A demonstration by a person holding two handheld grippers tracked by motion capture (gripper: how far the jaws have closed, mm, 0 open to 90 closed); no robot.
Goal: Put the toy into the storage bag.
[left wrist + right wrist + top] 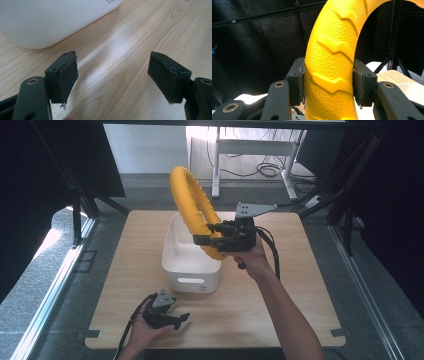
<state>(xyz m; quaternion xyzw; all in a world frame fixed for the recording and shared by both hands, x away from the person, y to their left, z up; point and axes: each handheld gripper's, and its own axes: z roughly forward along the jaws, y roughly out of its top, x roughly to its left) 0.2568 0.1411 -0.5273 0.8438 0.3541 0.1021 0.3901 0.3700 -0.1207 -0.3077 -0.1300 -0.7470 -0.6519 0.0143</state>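
Observation:
A yellow ring with a tread pattern (192, 205) is held upright in the air above the right rim of a white bin (186, 265). My right gripper (207, 239) is shut on the ring's lower part, with a jaw pressed on each side of the yellow ring (332, 72). My left gripper (176, 320) rests low on the table near its front edge, open, with nothing between its fingers. Between the pads of the left gripper (112, 77) lies bare wood, and the white bin's wall (45, 22) stands just ahead.
The wooden table (280, 295) has free room right of the bin and along the front. Black frame struts (75, 210) stand at both sides. A white desk leg and cables (270, 167) lie on the floor beyond the table.

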